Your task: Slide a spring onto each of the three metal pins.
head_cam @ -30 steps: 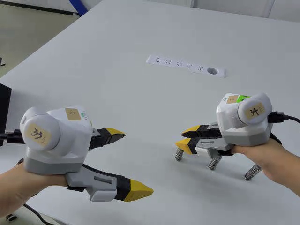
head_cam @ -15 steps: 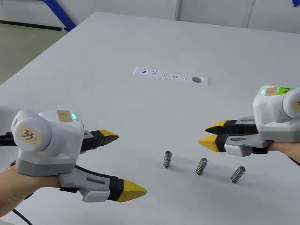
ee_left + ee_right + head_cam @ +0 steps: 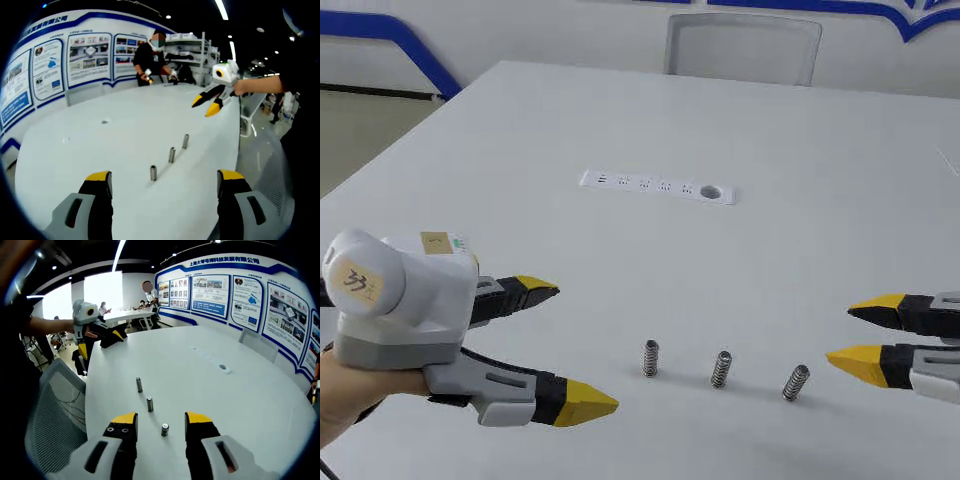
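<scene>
Three short metal pins stand upright in a row on the white table, each with a spring coiled round it: the left pin (image 3: 650,358), the middle pin (image 3: 721,369) and the right pin (image 3: 796,382). They also show as pins (image 3: 172,155) ahead of the left jaws and as pins (image 3: 149,404) ahead of the right jaws. My left gripper (image 3: 568,347) hovers left of the row, wide open and holding nothing. To the right of the row my right gripper (image 3: 845,334) is open too, just clear of the last pin.
A white power strip (image 3: 655,187) lies further back on the table (image 3: 800,200). A grey chair (image 3: 742,47) stands at the far edge, and a mesh chair (image 3: 55,405) at the near side. A person (image 3: 152,55) stands at a distant bench.
My right gripper has drawn back to the right, away from above the pins, leaving all three uncovered. The left gripper has stayed open and roughly in place. The head camera has tilted up.
</scene>
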Tool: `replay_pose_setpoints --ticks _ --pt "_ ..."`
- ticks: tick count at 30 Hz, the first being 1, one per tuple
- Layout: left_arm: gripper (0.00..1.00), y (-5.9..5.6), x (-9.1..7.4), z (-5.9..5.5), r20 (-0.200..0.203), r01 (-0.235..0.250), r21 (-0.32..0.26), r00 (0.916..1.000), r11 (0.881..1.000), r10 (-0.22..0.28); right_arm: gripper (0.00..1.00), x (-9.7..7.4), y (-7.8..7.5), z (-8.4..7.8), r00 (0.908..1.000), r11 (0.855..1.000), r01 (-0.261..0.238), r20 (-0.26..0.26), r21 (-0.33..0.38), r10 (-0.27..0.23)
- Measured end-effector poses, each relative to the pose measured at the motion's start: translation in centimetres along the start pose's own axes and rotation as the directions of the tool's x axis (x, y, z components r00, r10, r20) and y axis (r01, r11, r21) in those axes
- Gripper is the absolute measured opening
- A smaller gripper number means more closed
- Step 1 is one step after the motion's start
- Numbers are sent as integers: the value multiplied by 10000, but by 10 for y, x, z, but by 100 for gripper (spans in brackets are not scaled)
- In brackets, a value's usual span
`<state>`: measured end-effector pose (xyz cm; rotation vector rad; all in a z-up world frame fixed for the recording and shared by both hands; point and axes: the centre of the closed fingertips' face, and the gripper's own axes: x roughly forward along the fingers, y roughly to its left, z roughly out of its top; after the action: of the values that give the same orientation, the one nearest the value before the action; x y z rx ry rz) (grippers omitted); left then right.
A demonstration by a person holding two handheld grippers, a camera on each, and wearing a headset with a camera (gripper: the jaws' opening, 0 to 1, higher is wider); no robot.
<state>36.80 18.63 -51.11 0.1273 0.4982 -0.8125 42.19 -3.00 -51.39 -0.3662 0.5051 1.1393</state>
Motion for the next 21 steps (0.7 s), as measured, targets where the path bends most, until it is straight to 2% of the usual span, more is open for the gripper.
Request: replay_pose_setpoints --ticks 3,5,12,15,21 --pt "89 1 -3 10 299 26 -48 9995 10000 -25 43 -10 5 -2 9997 9996 -207 114 181 205" --pt "90 1 -3 11 262 11 54 9997 10000 -13 47 -15 6 -3 9994 9992 -199 286 353 188" --pt "92 -1 -3 7 20 191 107 9998 9998 -192 63 -19 19 -4 9986 9991 -430 311 56 428" --pt "92 -1 -3 3 -186 286 143 9994 9995 -284 67 -18 26 -3 9982 9984 -553 226 -132 556" --pt "94 -2 -3 3 -248 430 118 9988 9990 -427 75 -16 31 -7 9984 9976 -562 -29 -414 561"
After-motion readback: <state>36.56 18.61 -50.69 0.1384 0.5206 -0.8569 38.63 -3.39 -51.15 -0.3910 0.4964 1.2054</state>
